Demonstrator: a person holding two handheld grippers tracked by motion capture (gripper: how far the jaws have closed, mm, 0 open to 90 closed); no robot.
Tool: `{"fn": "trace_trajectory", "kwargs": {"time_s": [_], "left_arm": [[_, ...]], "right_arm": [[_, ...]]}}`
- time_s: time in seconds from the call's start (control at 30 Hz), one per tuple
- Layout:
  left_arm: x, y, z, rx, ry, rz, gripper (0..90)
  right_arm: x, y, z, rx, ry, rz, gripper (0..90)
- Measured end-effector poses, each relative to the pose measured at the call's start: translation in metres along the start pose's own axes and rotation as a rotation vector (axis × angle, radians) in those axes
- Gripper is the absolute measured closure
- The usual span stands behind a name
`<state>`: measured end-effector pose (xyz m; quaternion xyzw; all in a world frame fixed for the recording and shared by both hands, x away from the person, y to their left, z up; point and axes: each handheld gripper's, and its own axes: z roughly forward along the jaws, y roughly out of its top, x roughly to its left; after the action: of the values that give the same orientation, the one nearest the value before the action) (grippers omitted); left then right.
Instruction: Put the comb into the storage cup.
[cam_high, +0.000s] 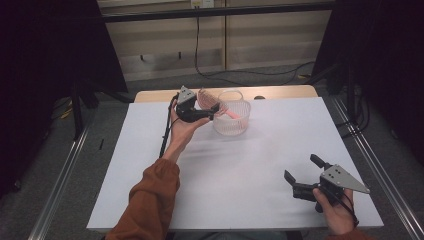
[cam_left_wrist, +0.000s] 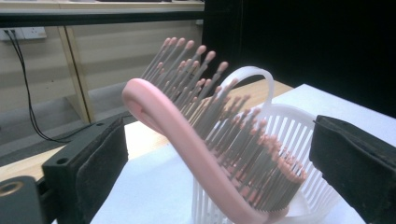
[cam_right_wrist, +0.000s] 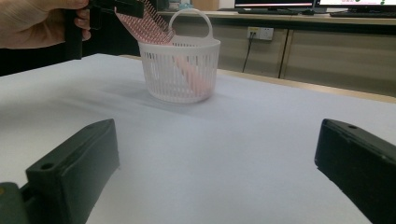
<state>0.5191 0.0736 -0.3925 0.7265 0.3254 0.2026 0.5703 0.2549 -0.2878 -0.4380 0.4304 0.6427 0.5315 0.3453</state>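
Pink hairbrush (cam_high: 216, 105) propped at a slant in the white slatted basket (cam_high: 235, 122), handle end down inside, bristled head poking out over the rim toward 10 o'clock. Basket upright on the white counter (cam_high: 240, 190), near the far edge, at about 12 o'clock from the counter's middle in the high view, its loop handle (cam_high: 231, 93) standing up.

Left gripper (cam_high: 212, 112) held just beside the basket at its 9 o'clock, level with the rim, jaws spread wide on either side of the brush head. In the left gripper view, hairbrush (cam_left_wrist: 196, 144) between the two black jaws with clear gaps to both pads, nothing pinched; grey bristles with pink tips turned toward 2 o'clock, basket (cam_left_wrist: 299, 130) right behind them.

Right gripper (cam_high: 304, 170) resting low over the counter toward 4 o'clock, well apart from the basket, jaws spread and empty. In the right gripper view, basket (cam_right_wrist: 180, 70) ahead at 12 o'clock, brush handle visible through the slats, left gripper (cam_right_wrist: 119, 7) above the brush head at 11 o'clock.
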Motion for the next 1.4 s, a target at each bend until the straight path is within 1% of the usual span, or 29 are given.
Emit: {"fn": "trace_trajectory", "kwargs": {"time_s": [0.07,0.2,0.3,0.33,0.43,0.5,0.53,0.6,0.63,0.73,0.77,0.8,0.83,0.9,0.93,1.0,1.03,1.07,1.1,1.13,1.2,1.27,1.3,1.4], "left_arm": [[-0.001,0.001,-0.001,-0.006,-0.001,0.001,4.0],[0.0,0.004,-0.006,-0.01,-0.005,0.019,3.4],[0.001,0.002,-0.009,-0.01,-0.003,0.025,3.9],[0.001,0.001,-0.011,-0.01,-0.001,0.019,3.8],[0.0,0.001,-0.016,-0.015,0.002,0.02,3.3],[0.001,0.001,-0.019,-0.022,0.001,0.03,1.9],[0.001,0.001,-0.021,-0.033,0.005,0.018,1.8],[0.002,0.001,-0.024,-0.026,-0.006,0.004,1.6],[0.001,0.001,-0.025,-0.03,-0.003,0.009,1.6],[0.002,0.003,-0.03,-0.05,-0.014,-0.011,1.6],[0.001,0.003,-0.032,-0.055,-0.011,-0.013,1.7],[0.001,0.004,-0.034,-0.062,-0.007,-0.01,1.8],[0.001,0.004,-0.036,-0.065,-0.012,-0.005,1.7],[0.0,0.004,-0.041,-0.064,-0.006,0.01,1.7],[0.0,0.004,-0.043,-0.064,-0.012,0.011,1.7],[0.0,0.003,-0.046,-0.064,-0.007,-0.002,1.7],[0.0,0.003,-0.047,-0.066,-0.008,0.003,1.8],[-0.001,0.003,-0.049,-0.07,0.002,0.014,1.8],[-0.001,0.002,-0.051,-0.071,0.008,0.017,1.8],[-0.001,0.002,-0.052,-0.073,0.005,0.012,1.8],[-0.002,0.001,-0.056,-0.076,0.006,0.019,2.0],[-0.002,0.001,-0.06,-0.098,-0.001,0.01,2.0],[-0.002,0.001,-0.063,-0.097,-0.002,0.014,2.0],[-0.003,0.0,-0.068,-0.114,-0.004,0.017,2.0]], "right_arm": [[0.0,0.0,0.0,0.0,0.0,-0.003,0.0],[0.0,0.0,0.001,0.001,-0.001,-0.001,0.0],[0.0,0.0,0.0,0.004,-0.002,-0.005,0.0],[0.001,0.0,0.0,0.001,-0.001,-0.005,0.0],[0.003,0.001,0.0,-0.001,0.001,-0.007,0.0],[0.003,0.001,-0.001,0.001,0.0,-0.014,0.0],[0.003,0.001,-0.002,0.0,0.001,-0.012,0.0],[0.003,0.001,-0.002,0.0,-0.002,-0.012,0.0],[0.003,0.001,-0.001,0.0,-0.003,-0.011,0.0],[0.002,0.001,-0.001,-0.001,-0.005,-0.013,0.0],[0.003,0.001,-0.002,0.001,-0.004,-0.016,0.0],[0.003,0.001,-0.002,0.001,-0.005,-0.016,0.0],[0.003,0.001,-0.002,0.001,-0.007,-0.017,0.0],[0.004,0.001,-0.002,0.001,-0.01,-0.02,0.0],[0.004,0.001,-0.002,0.002,-0.009,-0.021,0.0],[0.004,0.002,-0.002,-0.007,-0.012,-0.019,0.0],[0.004,0.002,-0.002,-0.007,-0.014,-0.019,0.0],[0.004,0.002,-0.002,-0.005,-0.015,-0.019,0.0],[0.003,0.002,-0.002,-0.006,-0.016,-0.021,0.0],[0.003,0.002,-0.002,-0.006,-0.016,-0.02,0.0],[0.003,0.002,-0.002,-0.007,-0.017,-0.02,0.0],[0.003,0.002,-0.002,-0.006,-0.018,-0.021,0.0],[0.003,0.002,-0.002,-0.006,-0.019,-0.021,0.0],[0.003,0.002,-0.002,-0.008,-0.02,-0.019,0.0]]}}
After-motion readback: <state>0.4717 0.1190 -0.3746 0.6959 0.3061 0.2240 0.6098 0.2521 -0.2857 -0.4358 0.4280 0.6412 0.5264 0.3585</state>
